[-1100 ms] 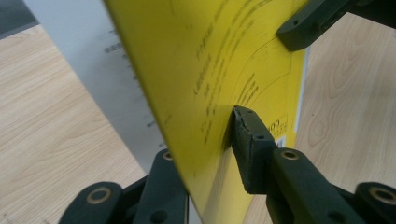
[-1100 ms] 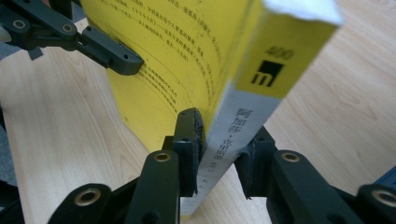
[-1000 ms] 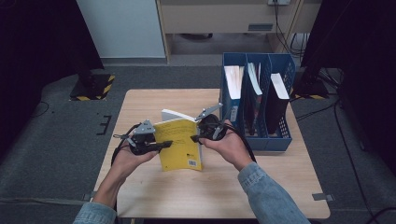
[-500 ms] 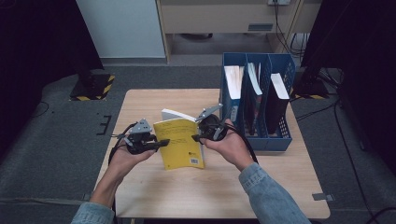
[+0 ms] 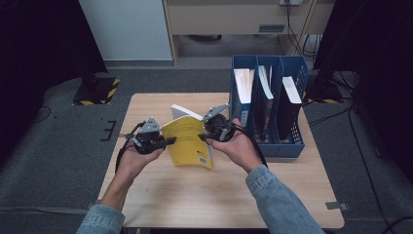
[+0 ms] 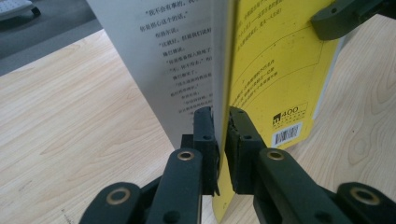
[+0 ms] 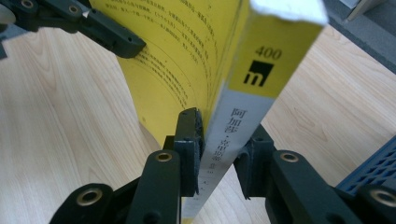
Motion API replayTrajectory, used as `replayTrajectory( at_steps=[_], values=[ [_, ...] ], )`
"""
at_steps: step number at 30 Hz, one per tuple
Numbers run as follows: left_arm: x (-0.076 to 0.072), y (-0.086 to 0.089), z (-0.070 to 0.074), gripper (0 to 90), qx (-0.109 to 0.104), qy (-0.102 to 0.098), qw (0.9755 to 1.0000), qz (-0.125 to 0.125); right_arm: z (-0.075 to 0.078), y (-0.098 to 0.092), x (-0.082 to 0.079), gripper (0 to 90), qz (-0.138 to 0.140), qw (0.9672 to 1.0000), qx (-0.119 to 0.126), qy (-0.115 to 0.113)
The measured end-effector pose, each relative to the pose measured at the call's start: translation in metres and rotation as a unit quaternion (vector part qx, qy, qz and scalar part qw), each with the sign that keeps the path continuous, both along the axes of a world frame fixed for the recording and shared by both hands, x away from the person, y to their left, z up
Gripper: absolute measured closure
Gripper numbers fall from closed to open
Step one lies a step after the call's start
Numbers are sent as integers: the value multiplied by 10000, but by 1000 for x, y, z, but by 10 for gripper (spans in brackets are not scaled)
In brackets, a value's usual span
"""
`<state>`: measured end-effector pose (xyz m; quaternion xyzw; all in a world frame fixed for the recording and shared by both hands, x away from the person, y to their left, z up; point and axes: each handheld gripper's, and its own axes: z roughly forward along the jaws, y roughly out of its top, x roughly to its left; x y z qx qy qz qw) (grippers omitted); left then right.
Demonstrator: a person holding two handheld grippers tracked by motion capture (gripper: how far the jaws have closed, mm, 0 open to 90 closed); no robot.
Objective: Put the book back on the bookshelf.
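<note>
A yellow paperback (image 5: 187,141) is held off the wooden table (image 5: 195,195), partly opened, between my two grippers. My left gripper (image 5: 170,141) grips its left edge; in the left gripper view the jaws (image 6: 221,116) have just been closing and now pinch the yellow cover (image 6: 275,60) beside a white printed page. My right gripper (image 5: 202,137) is shut on the book's spine side; in the right gripper view its jaws (image 7: 222,126) clamp the grey and yellow spine (image 7: 261,74). Each gripper's jaw shows in the other's view: the right (image 6: 341,16), the left (image 7: 93,23).
A blue three-slot file rack (image 5: 268,107) with upright books and folders stands on the table's right side, close behind my right hand; its mesh corner (image 7: 373,172) shows in the right gripper view. Bare wood lies in front of and left of the book.
The left gripper's jaws have closed onto the book's cover edge. Both hands and the book have stayed almost where they were.
</note>
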<state>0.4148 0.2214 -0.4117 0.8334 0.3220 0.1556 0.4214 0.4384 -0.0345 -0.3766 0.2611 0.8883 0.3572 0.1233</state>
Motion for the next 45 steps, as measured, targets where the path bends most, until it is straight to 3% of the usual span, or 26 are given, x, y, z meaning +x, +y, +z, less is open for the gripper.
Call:
replayTrajectory(
  at_steps=[9, 15, 18, 29, 37, 42, 45],
  values=[
    [-13, -3, -2, 821, -65, -14, 9998, -189, -6, -12, -12, 719, 176, 9998, 114, 28],
    [-17, -9, -1, 809, -10, -50, 9995, -318, -4, -16, -17, 629, 395, 9990, 174, 105],
    [-17, -8, -2, 803, -21, -48, 9995, -315, -2, -14, -17, 581, 443, 9988, 178, 139],
    [-19, -6, -3, 784, -89, -46, 9994, -343, 7, -3, -14, 550, 624, 9979, 86, 138],
    [-20, -4, -6, 754, -191, -79, 9993, -311, 14, 7, -13, 560, 724, 9974, -41, 8],
    [-22, -3, -7, 729, -236, -92, 9994, -254, 14, 13, -12, 567, 821, 9966, -31, 69],
    [-22, -2, -9, 670, -258, -125, 9995, -156, 13, 15, -12, 571, 861, 9962, -47, 143]
  ],
)
